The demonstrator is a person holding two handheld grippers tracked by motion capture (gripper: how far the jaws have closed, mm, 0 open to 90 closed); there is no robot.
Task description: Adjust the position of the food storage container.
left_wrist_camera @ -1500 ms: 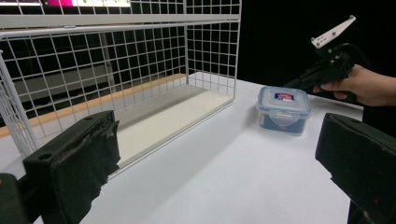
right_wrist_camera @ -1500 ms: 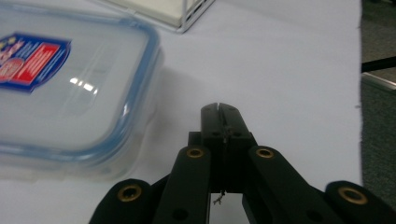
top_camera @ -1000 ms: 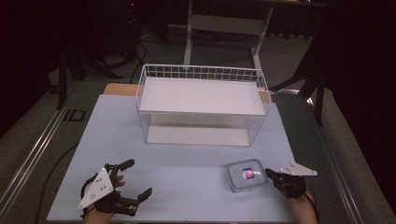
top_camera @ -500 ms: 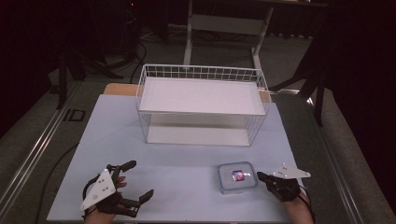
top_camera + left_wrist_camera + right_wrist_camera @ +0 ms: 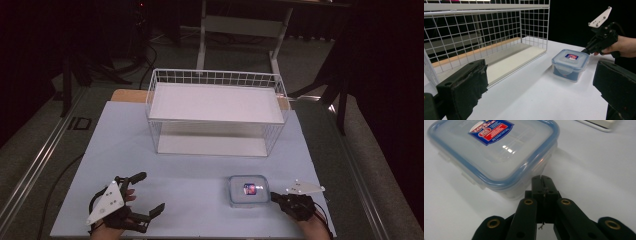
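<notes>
The right gripper (image 5: 274,196), jaws pressed together, is pushing the lidded plastic container (image 5: 249,190) leftward from its earlier spot; wire basket (image 5: 216,118) standing beyond; left gripper (image 5: 148,199) spread.

Wire basket (image 5: 217,116) blocks far side; near table (image 5: 190,185) open around container (image 5: 249,190).

Left gripper (image 5: 541,92) jaws apart; lidded box (image 5: 570,64) on desk (image 5: 536,95), right gripper (image 5: 584,50) closed at its rim, beside wire basket (image 5: 484,37).

high: overhead, far | gripper views: low, near | shared: container (image 5: 248,190)
</notes>
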